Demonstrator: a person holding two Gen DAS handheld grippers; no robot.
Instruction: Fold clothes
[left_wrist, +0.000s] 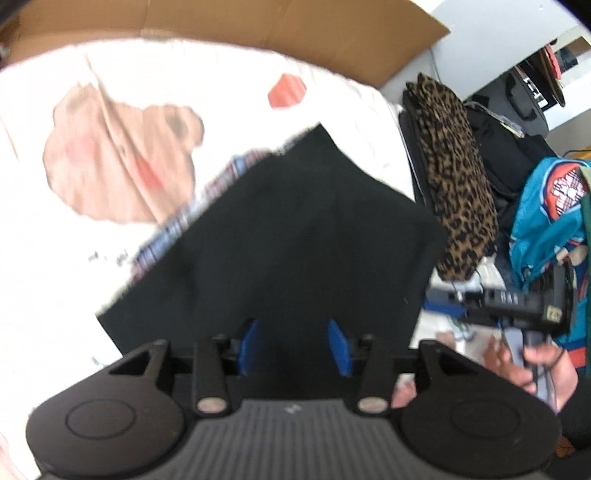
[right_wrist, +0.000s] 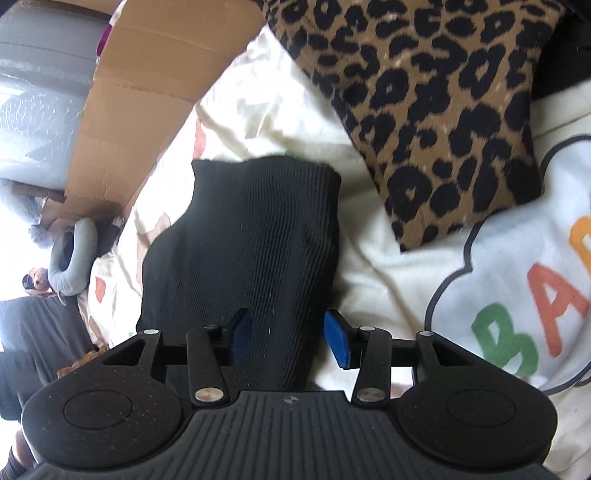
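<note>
Printed in green and orange on a white garment (right_wrist: 517, 280) at the right of the right wrist view, the letters "BA" can be read, with a yellow letter cut off by the edge. The left gripper (left_wrist: 295, 345) is seen pointing steeply down over a folded black ribbed garment (left_wrist: 280, 236), its blue pads parted with nothing between them; the picture is blurred. The right gripper (right_wrist: 288, 341) is tilted down over the same black garment (right_wrist: 251, 240); its jaws are parted, the cloth lies between the pads, and no pressing on it can be made out. In the left wrist view, a hand (left_wrist: 532, 369) is seen holding the other gripper at the right edge. The black garment is laid on a cream bedsheet (right_wrist: 258, 110) printed with a brown teddy bear (left_wrist: 122, 155), just beside a leopard-print garment (right_wrist: 436, 96). Flattened cardboard (right_wrist: 140, 96) is set along the far side, and a blue backpack (left_wrist: 546, 221) is seen beyond the bed's edge.
</note>
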